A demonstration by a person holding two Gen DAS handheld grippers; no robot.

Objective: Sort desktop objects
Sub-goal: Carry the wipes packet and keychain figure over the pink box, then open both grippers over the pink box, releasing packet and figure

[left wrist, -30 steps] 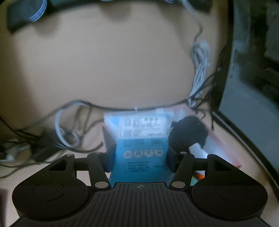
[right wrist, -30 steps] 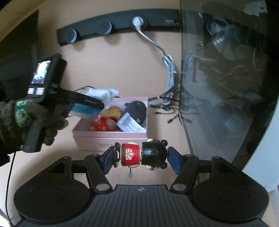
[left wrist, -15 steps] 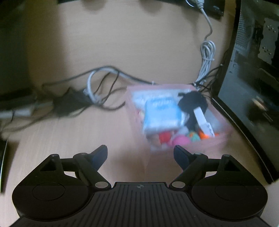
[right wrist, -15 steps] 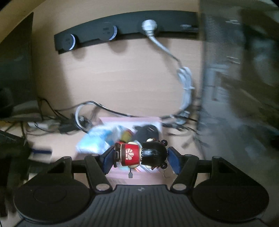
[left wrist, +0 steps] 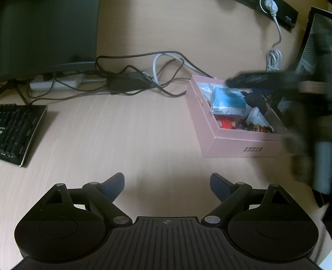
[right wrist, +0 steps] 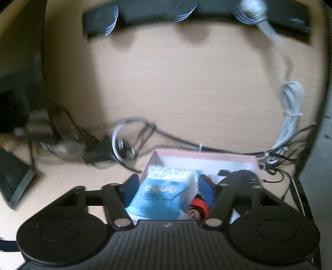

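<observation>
A pink box [left wrist: 234, 143] sits on the desk, right of centre in the left wrist view. In it lie a blue tissue pack [left wrist: 227, 100], a black mouse and small red toys. My left gripper [left wrist: 167, 183] is open and empty, low over the bare desk, left of the box. My right gripper [right wrist: 169, 190] hangs open right over the pink box [right wrist: 205, 156], above the blue tissue pack [right wrist: 164, 193]. A red and black doll [right wrist: 197, 207] lies in the box just under its right finger. The right gripper also shows, blurred, over the box in the left wrist view [left wrist: 269, 80].
A black keyboard [left wrist: 16, 133] lies at the left. A monitor [left wrist: 47, 35] stands at the back left. Tangled black and white cables [left wrist: 145, 76] lie behind the box. A dark PC case [left wrist: 319, 62] stands at the right. A black socket strip [right wrist: 186, 14] runs along the back wall.
My left gripper has let go of the blue tissue pack into the box and pulled back left. My right gripper has moved down over the box and opened; the doll now lies in the box.
</observation>
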